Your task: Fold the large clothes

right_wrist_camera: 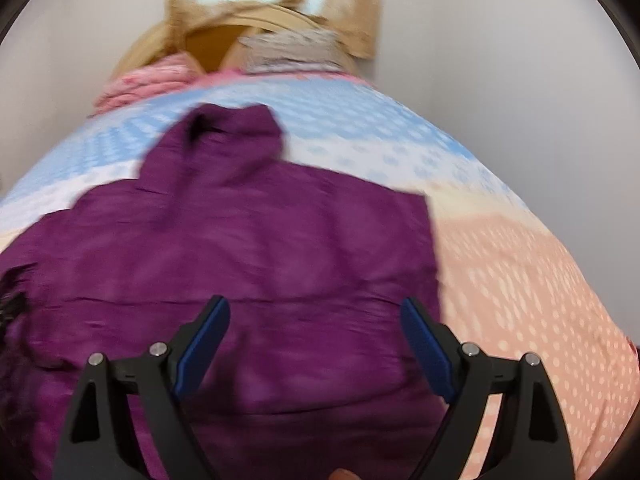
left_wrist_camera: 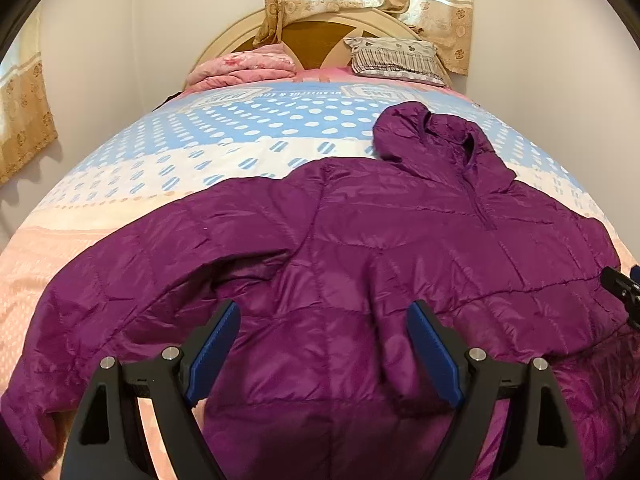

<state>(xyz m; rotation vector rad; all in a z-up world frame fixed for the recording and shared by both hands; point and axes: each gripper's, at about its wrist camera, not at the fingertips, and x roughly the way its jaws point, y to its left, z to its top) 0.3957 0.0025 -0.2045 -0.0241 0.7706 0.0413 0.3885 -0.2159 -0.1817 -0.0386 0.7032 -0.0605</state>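
A purple hooded puffer jacket point(left_wrist_camera: 360, 264) lies spread on the bed point(left_wrist_camera: 240, 136), front up, hood point(left_wrist_camera: 424, 136) toward the headboard. Its left sleeve point(left_wrist_camera: 120, 280) stretches out flat toward the bed's left side, while the other sleeve point(left_wrist_camera: 396, 320) appears already folded across the chest. The left tool point(left_wrist_camera: 322, 344) hovers above the lower body of the jacket with its blue pads spread wide, pinching nothing. The likely step is bringing the outstretched sleeve inward: a clean fold calls for gripping near the cuff, lifting just enough to clear the slippery quilted shell, and laying it straight across. The right tool point(right_wrist_camera: 316, 340), also spread and empty, hangs over the jacket's right half near its straight edge point(right_wrist_camera: 430, 240); this view is motion-blurred, so finer detail cannot be told.
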